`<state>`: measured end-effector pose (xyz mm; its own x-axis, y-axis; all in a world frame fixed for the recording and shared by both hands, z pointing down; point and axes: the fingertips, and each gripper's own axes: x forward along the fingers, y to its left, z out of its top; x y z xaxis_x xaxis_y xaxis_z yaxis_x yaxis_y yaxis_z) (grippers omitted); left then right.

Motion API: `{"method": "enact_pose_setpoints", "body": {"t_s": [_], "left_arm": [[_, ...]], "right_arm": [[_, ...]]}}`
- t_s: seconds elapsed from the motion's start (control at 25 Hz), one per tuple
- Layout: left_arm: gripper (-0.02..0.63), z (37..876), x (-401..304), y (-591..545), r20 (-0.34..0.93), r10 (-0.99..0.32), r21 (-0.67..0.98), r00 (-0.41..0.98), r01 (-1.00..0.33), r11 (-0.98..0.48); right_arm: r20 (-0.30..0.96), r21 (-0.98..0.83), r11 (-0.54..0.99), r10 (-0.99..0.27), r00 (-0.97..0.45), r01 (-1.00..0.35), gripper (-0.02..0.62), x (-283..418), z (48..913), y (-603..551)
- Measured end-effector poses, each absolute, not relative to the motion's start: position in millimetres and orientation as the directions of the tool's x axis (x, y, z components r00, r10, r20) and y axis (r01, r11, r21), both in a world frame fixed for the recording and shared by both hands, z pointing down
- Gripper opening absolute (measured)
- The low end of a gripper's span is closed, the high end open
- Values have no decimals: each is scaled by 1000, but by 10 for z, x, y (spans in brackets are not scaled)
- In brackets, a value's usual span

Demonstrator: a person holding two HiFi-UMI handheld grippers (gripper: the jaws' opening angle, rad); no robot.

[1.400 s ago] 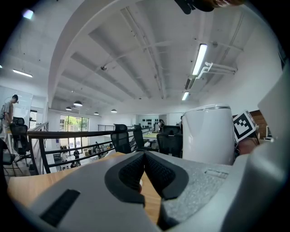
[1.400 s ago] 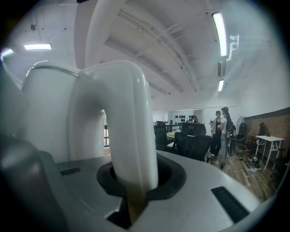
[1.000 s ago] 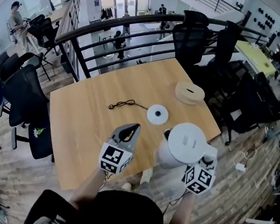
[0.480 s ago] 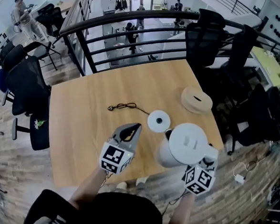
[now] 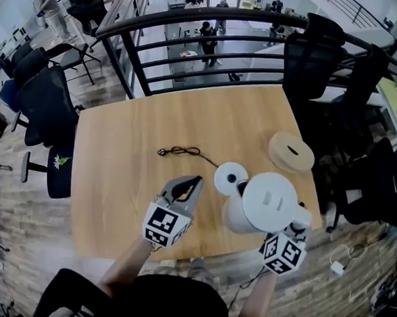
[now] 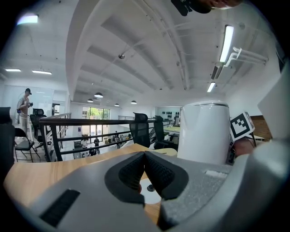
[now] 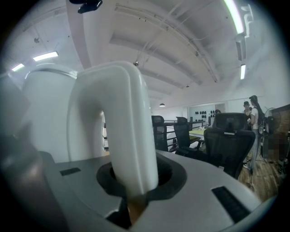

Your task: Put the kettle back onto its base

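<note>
Right hand-held gripper (image 7: 136,183) clamps the kettle (image 5: 266,203) over a wooden table (image 5: 137,157) beside black railing (image 5: 195,15).

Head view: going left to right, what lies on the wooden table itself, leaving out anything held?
In order: thin black cord → flat round white kettle base → round beige disc with a slot.

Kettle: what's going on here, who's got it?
A person holds tongs in each hand. The right tongs are shut on the handle of the white kettle, carrying it over the near edge of the table, close to the round base but not yet on it. The left tongs are shut and empty, beside the kettle.
</note>
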<state>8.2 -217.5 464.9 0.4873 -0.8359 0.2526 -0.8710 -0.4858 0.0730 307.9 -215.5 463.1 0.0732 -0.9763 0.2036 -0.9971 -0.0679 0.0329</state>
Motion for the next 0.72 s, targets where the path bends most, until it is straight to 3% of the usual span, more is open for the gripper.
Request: {"method": "enact_pose_setpoints", "body": {"t_s": [0.72], "left_arm": [[2, 5057, -233, -2550, 330, -875, 96, 355, -935, -343]], "right_arm": [[175, 31, 63, -983, -57, -998, 49, 2725, 4955, -3112]]}}
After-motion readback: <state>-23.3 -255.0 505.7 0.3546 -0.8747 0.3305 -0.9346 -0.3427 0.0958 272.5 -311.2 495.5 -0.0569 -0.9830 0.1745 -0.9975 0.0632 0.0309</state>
